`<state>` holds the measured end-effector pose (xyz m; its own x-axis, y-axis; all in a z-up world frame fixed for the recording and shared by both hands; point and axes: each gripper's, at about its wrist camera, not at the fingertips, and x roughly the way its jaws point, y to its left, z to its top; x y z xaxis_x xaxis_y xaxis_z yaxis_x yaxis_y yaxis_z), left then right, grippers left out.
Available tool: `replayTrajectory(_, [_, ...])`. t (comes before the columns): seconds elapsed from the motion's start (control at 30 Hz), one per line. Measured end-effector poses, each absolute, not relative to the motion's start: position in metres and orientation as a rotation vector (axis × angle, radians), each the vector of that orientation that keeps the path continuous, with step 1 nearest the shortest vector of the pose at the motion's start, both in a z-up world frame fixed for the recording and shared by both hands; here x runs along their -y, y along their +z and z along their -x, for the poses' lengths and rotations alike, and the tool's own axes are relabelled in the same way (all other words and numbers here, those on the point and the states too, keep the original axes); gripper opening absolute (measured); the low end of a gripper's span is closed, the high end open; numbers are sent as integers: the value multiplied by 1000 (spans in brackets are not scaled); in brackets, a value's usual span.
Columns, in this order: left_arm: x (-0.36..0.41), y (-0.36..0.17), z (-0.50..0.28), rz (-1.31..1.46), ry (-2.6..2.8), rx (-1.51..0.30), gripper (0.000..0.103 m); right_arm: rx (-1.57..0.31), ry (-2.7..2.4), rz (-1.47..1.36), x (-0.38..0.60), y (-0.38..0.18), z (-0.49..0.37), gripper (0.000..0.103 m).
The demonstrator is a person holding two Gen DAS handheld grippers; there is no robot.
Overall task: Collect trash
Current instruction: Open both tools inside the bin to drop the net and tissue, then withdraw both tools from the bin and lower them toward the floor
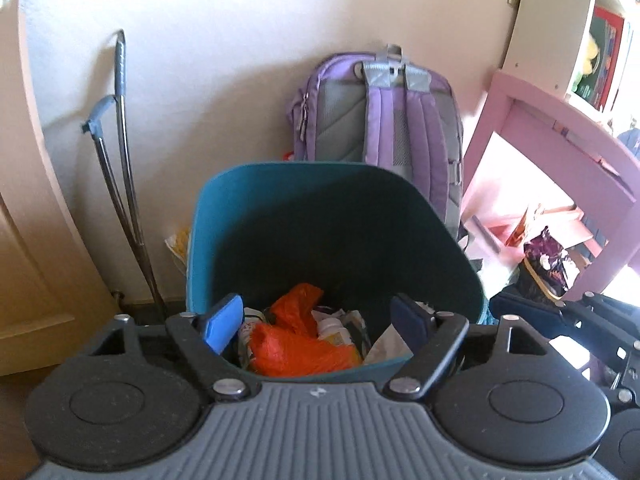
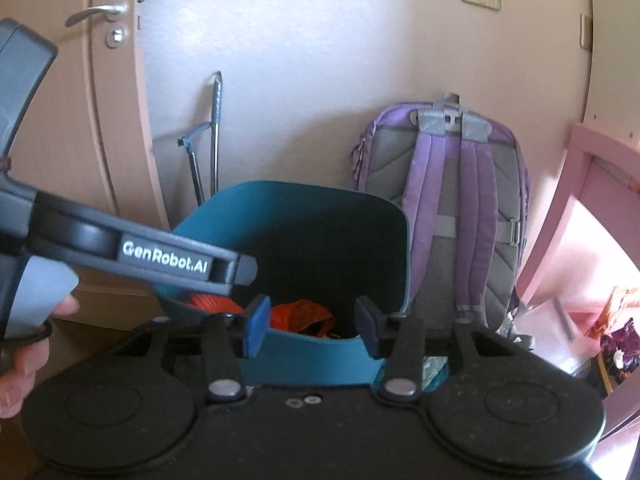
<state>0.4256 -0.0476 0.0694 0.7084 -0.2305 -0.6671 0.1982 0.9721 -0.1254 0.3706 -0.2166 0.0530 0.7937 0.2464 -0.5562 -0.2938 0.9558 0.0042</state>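
- Trash (image 1: 298,344) sits in teal bin (image 1: 280,184) by wall, orange bag on top, w/ paper scraps beside it.
- Left gripper (image 1: 318,322) over bin mouth, jaws wide apart, nothing held.
- Right gripper (image 2: 314,326) at bin's near rim, jaws apart, empty.
- Purple backpack (image 2: 448,200) leans on wall behind bin.

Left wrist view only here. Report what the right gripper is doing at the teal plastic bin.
Observer: The right gripper hangs open and empty, just above the near rim of the teal plastic bin.
Operator: Tell me what is left of my frame.
Observer: A silver lever handle on the beige door.
Operator: Describe my left gripper from outside.
Observer: Its tip is over the bin's left rim; a hand grips its handle.
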Motion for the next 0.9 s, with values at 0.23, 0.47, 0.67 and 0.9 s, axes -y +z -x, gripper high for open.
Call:
replayTrajectory(0.23, [41,89,-391,44,-243,-716,81,-567,314,71,219,70,-340,53])
replayTrajectory(0.47, [28,96,-344,2,-226,-697,81,-548,356,84,214,77,-307,56])
replayTrajectory(0.67, [4,95,-309,16,-223,-693,82,-553,405,78,206,73,-280,57])
replayTrajectory(0.9, [-21,75,-274,-65,-205,-661,95,-594,452,65,192,47,-262,57])
